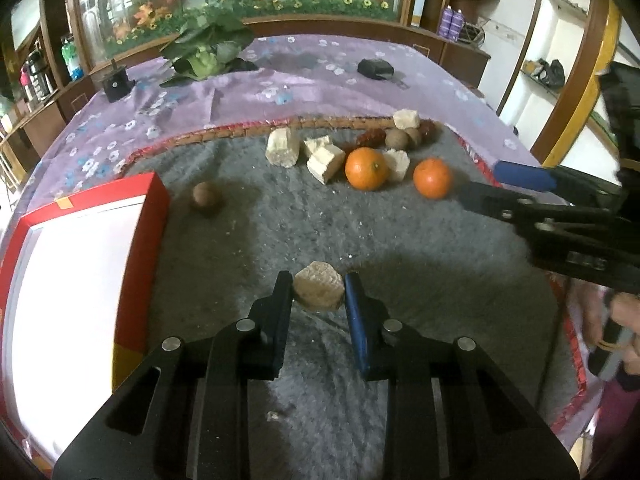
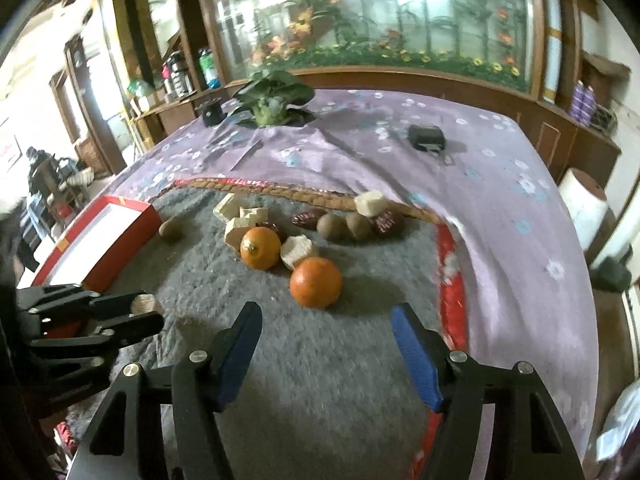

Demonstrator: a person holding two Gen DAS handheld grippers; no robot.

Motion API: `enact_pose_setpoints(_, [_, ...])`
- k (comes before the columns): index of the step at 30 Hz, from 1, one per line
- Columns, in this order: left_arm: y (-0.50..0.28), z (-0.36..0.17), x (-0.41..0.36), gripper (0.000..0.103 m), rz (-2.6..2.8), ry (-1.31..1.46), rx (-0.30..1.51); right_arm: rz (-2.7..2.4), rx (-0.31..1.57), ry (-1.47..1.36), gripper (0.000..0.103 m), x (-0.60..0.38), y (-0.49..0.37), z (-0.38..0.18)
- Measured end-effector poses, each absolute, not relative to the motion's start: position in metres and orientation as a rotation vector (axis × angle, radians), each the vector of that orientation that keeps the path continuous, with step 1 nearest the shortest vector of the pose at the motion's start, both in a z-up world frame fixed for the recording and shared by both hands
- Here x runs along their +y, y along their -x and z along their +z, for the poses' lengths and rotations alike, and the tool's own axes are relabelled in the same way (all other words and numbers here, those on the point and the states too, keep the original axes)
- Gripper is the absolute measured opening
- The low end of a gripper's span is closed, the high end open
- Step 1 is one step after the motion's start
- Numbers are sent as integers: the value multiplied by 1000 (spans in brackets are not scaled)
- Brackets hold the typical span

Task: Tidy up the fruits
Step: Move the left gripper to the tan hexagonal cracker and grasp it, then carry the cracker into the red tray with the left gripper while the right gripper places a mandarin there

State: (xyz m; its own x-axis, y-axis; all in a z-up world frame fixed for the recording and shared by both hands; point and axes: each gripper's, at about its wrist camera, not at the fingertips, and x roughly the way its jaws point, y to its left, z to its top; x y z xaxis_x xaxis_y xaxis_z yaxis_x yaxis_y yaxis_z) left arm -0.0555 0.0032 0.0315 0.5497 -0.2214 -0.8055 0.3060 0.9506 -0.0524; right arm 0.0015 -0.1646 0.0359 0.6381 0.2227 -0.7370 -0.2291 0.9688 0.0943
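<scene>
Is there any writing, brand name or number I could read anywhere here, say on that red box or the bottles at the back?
None can be read.
Red box: bare red walls and white inside, no print showing.
Bottles on the left shelf: labels too blurred to read.
Purple cans on the right shelf: too small to read.
Right gripper: pale marks on its body, too blurred to read.
Left gripper, shut on a tan chunk: no markings.

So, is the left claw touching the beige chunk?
Touching: in the left wrist view both fingers of the left claw press against the beige chunk, no gap.
</scene>
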Motion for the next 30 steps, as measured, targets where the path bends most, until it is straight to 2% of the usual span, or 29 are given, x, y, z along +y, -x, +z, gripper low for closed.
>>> enact_pose_setpoints(2, [56,33,6,25,-313,-85,938,279,848,35,67,-160,-12,32])
enact_pose_setpoints(4, [56,34,9,25,-309,-78,937,287,863,68,62,-157,-23,26])
enact_pose_setpoints(9, [55,36,12,25,-295,-64,937,342,911,34,34,-157,-38,8])
enact_pose_setpoints(21, [60,49,26,25,-256,-19,929,369,839,17,34,-142,4,41])
enact_pose_setpoints(30, [65,71,78,25,-166,30,902,468,822,53,33,-92,13,55])
